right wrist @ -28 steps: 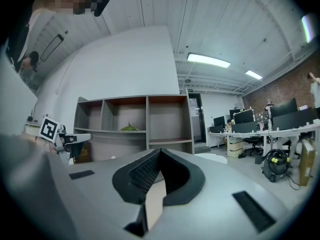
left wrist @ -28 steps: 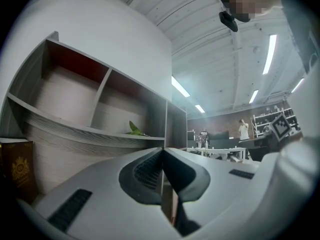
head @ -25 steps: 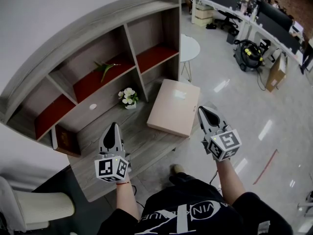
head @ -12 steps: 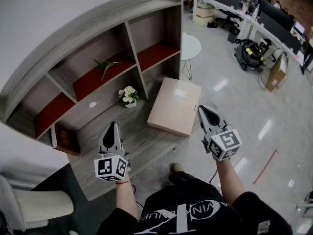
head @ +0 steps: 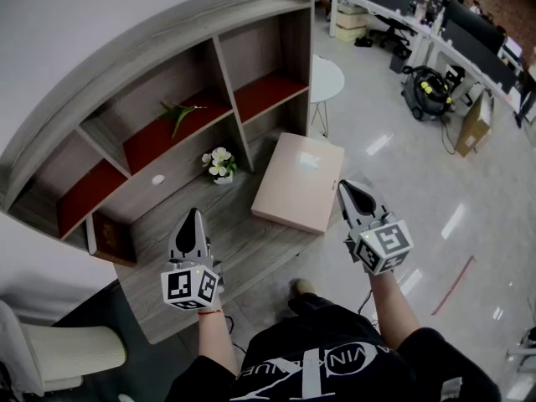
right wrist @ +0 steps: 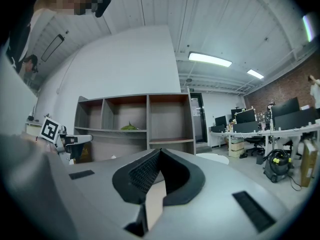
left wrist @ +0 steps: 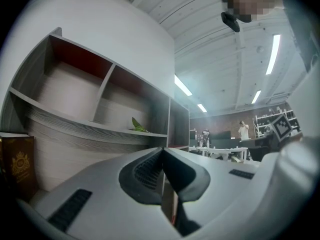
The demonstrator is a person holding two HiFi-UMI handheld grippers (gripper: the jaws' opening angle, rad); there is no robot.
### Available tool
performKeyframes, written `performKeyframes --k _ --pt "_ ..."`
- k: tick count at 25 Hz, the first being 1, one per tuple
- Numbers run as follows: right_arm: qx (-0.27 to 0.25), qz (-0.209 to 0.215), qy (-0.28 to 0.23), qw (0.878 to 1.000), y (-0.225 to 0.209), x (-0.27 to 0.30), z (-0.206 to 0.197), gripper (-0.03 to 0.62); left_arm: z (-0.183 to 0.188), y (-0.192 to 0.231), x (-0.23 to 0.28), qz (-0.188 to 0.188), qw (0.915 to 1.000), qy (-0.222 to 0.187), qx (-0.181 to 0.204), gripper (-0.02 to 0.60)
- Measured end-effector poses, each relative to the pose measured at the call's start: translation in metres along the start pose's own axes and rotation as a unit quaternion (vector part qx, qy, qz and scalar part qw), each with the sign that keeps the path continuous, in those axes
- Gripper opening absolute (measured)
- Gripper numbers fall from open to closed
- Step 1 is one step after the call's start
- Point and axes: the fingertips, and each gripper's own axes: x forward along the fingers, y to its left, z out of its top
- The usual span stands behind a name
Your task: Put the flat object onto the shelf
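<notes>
Both tools were shut on nothing: the left gripper (head: 194, 216) and the right gripper (head: 345, 188) hovered off the front of the shelf unit (head: 167, 48). The flat pink box (head: 300, 182) lay on the unit's bottom board (head: 243, 245), at its right end, partly jutting past the front edge. That suited a box already delivered, or one bound for a red-floored bay higher in the unit. White flowers (head: 219, 166) stood at the foot of the unit's right divider, a leafy sprig (head: 178, 114) in its middle bay and a brown book (head: 113, 239) at its left end.
</notes>
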Motion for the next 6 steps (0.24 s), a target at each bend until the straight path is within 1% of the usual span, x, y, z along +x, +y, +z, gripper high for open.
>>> performKeyframes --k 6 --pt "-0.001 0.001 0.001 1.000 -0.0025 0.0029 -0.0024 0.009 -0.0042 -0.0018 0.0048 -0.003 1.0000 0.004 -0.001 0.005"
